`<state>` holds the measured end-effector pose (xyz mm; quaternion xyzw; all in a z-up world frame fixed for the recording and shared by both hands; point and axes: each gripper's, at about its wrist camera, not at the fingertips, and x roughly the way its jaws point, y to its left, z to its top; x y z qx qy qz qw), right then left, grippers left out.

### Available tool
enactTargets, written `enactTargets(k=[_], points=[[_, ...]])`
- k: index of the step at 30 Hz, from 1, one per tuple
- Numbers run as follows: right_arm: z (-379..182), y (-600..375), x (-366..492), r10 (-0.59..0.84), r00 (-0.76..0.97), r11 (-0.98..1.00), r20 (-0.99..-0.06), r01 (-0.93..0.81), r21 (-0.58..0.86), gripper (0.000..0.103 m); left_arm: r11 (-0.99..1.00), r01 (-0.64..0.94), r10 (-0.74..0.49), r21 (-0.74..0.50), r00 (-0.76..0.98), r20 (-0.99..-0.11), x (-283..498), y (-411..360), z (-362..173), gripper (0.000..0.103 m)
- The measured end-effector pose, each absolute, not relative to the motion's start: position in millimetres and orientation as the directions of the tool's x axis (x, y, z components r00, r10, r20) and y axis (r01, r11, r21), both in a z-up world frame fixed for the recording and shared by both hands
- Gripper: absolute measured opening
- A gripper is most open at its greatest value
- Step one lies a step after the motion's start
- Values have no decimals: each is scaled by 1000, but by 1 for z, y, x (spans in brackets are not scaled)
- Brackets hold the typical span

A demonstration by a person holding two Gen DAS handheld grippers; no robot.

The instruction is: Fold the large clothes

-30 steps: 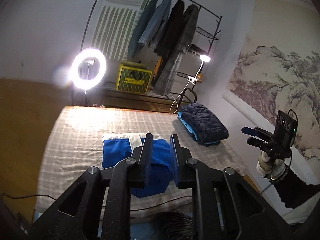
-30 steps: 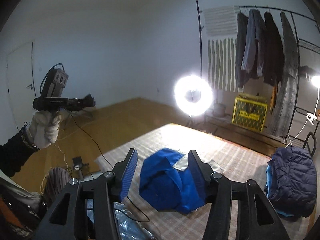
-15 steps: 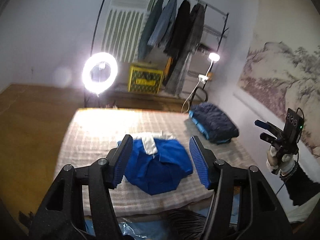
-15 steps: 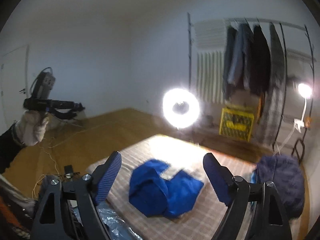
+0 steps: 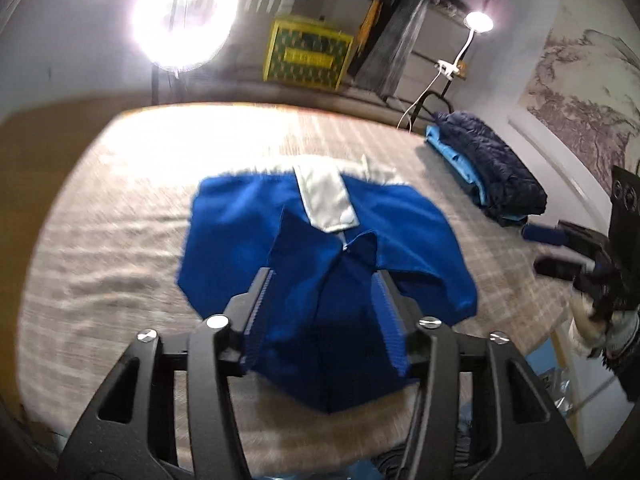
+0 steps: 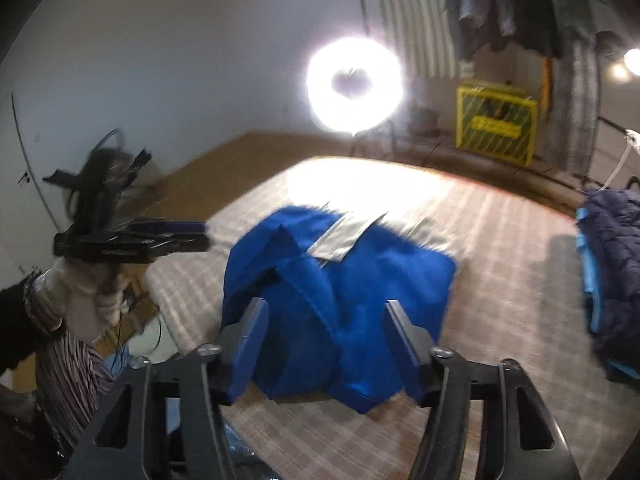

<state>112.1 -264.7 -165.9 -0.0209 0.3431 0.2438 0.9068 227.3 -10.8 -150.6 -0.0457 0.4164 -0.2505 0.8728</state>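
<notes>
A blue garment with a white collar panel lies crumpled on the checked bed. It also shows in the right wrist view. My left gripper is open, above the garment's near edge, with nothing between its jaws. My right gripper is open over the garment's near side, empty. The right gripper shows at the right edge of the left wrist view, and the left gripper shows at the left of the right wrist view.
A folded dark puffer jacket on light-blue cloth lies at the bed's right side. A bright ring light, a yellow crate and a clothes rack stand beyond the bed's far end. A lamp is near the rack.
Both grippers have dropped down and forward toward the blue garment, which now fills the view between the fingers. The left gripper opened from near shut. The frames are blurred by motion.
</notes>
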Motion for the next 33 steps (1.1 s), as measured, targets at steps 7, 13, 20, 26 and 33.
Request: enactTargets(k=[7,13,20,26,33], points=[[-217,-217,143,361,570,827,-738,-561,-29,52,850,356,-521,-389,450,-726,263,-10,-200,46],[-244,-202,175,316,519,762,-794,-637,-113,26,849,402,-507,-344,432,-746,268,-18,-208,46],[-236,-233,230,598,313,687,-738,-675,270,21,846,414,-509,-337,435,-743,276,-18,-207,46],[-262,-276,279,733,197,642,-651,-516,567,3,850,426,-494,-309,441,-749,285,-23,-209,46],[-257,-293,274,586,308,776,-750,-482,408,2,849,425,-499,-312,453,-739,286,-20,-205,46]])
